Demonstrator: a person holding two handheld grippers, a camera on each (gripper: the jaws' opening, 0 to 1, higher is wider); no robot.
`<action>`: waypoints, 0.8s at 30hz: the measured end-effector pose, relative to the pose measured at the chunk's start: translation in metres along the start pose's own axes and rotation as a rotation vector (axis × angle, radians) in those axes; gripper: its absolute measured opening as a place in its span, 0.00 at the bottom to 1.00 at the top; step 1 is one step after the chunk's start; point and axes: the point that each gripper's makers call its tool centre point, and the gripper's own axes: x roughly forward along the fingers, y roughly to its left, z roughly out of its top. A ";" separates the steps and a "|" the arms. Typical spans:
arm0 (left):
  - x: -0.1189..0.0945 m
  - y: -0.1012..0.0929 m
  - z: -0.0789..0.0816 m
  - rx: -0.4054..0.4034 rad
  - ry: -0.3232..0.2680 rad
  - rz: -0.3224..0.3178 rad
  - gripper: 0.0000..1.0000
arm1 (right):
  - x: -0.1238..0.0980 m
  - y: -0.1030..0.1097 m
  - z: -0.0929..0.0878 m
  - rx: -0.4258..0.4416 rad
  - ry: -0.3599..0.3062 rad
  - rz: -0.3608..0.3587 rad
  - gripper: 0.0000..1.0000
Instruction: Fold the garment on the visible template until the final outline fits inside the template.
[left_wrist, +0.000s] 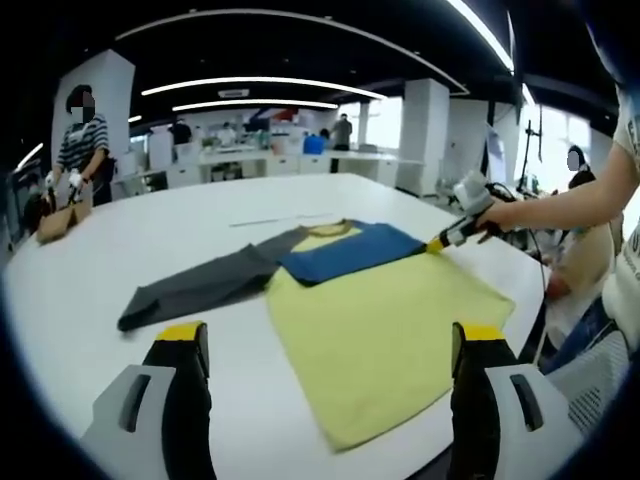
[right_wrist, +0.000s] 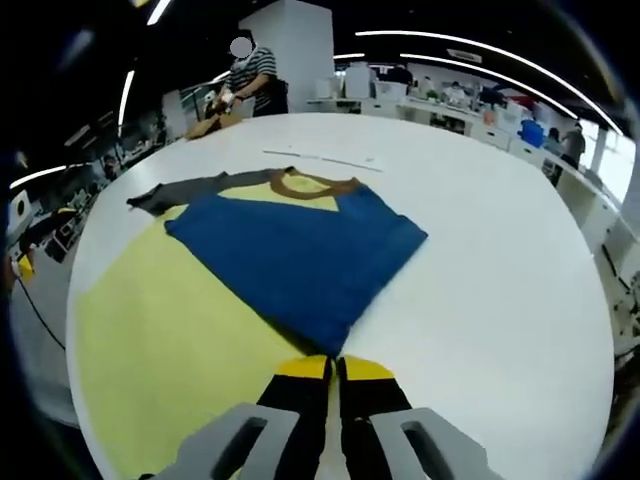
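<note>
White bench (left_wrist: 120, 250), open office. Shirt (left_wrist: 380, 330) flat near bench's front edge; blue sleeve (right_wrist: 300, 250) folded across the chest. Right claw (right_wrist: 333, 372) clamped on its cuff; left claw (left_wrist: 330, 350) apart, idle. Next, likely: release, fold grey sleeve (left_wrist: 200, 288).

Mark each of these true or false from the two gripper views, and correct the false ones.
1. The blue sleeve is folded across the yellow shirt body. True.
2. The right tongs stand wide open. False: they are shut on the blue sleeve's tip.
3. The grey sleeve is folded in too. False: it lies stretched out on the white table.
4. The left tongs are open, holding nothing. True.
</note>
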 end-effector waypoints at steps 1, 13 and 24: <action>0.000 0.000 0.000 0.002 0.001 0.000 0.98 | 0.000 -0.001 0.000 0.000 0.001 -0.001 0.00; -0.002 0.002 -0.001 0.007 0.005 0.008 0.98 | -0.009 -0.013 -0.008 -0.010 0.023 -0.012 0.00; -0.003 0.004 -0.001 0.007 0.010 0.010 0.98 | -0.017 -0.026 -0.015 -0.021 0.047 -0.025 0.00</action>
